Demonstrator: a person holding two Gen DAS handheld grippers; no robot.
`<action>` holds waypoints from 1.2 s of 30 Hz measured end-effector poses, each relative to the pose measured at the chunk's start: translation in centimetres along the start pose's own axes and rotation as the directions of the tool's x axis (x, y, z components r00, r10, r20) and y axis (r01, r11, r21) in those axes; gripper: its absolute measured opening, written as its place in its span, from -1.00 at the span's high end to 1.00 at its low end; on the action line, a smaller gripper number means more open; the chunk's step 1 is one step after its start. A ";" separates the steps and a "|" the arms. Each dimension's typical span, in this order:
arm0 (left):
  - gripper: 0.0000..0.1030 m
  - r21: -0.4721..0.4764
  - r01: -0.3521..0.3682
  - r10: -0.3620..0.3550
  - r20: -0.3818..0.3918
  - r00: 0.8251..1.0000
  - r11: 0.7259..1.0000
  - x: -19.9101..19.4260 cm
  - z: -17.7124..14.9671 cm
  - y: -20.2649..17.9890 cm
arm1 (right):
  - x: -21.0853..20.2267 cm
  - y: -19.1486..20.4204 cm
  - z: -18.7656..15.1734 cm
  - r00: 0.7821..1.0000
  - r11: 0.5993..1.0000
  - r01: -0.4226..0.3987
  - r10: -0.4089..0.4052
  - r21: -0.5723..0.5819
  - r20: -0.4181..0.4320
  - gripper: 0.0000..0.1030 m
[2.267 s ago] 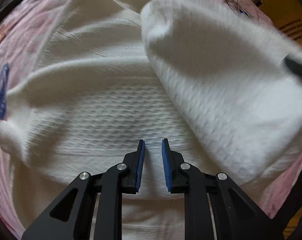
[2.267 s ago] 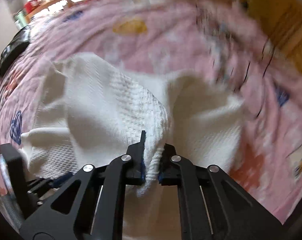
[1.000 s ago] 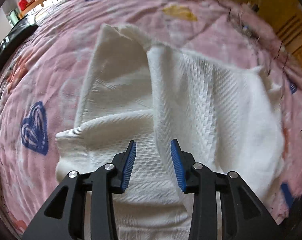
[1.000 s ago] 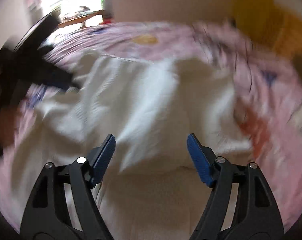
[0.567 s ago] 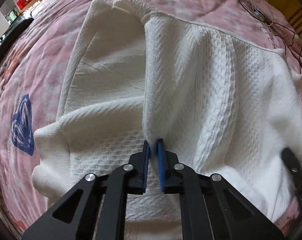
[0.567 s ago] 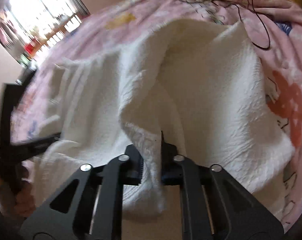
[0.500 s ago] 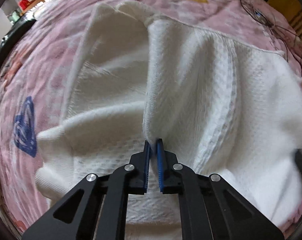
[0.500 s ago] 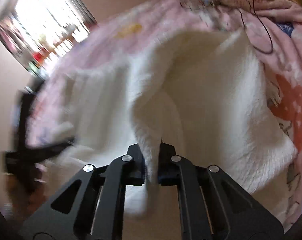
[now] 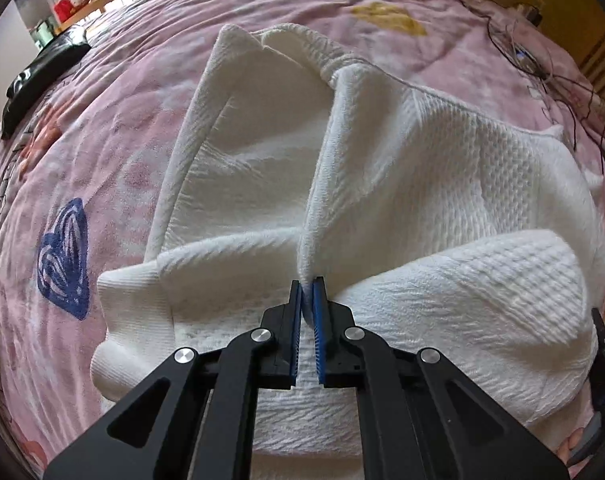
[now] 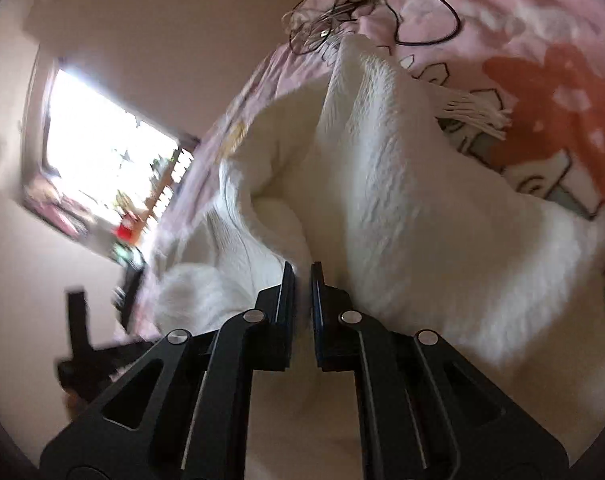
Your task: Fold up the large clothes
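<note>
Now white knit sweater (image 9: 402, 184) lies on pink bedspread (image 9: 114, 128). Left tongs (image 9: 307, 284) pinch a raised fold mid-garment; right tongs (image 10: 302, 272) clamp its edge. Both sets have just closed on cloth; a second back they stood apart, fabric flatter.

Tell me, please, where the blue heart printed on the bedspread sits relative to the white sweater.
In the left wrist view, the blue heart sits on the pink bedspread, left of the white sweater, beside its ribbed cuff.
</note>
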State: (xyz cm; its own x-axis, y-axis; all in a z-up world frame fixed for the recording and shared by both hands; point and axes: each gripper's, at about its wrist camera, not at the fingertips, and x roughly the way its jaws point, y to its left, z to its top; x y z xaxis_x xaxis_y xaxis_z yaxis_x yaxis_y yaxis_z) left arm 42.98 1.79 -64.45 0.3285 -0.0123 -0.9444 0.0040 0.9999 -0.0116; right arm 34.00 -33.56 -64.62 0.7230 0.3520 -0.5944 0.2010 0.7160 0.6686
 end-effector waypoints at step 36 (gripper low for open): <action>0.94 -0.287 0.146 -0.202 -0.175 0.964 0.947 0.2 -9.2 -4.5 | -1.3 24.1 -7.3 0.938 0.311 0.346 -0.126 -0.885 0.322 0.84</action>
State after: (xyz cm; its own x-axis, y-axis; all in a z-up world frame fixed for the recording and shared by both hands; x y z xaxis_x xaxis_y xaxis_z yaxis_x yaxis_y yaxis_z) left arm 34.37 -2.72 -67.64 0.1504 -0.2140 -0.9652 -0.2195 0.9447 -0.2437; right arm 33.05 -12.38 -51.00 0.8660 0.0461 -0.4979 -0.2726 0.8782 -0.3929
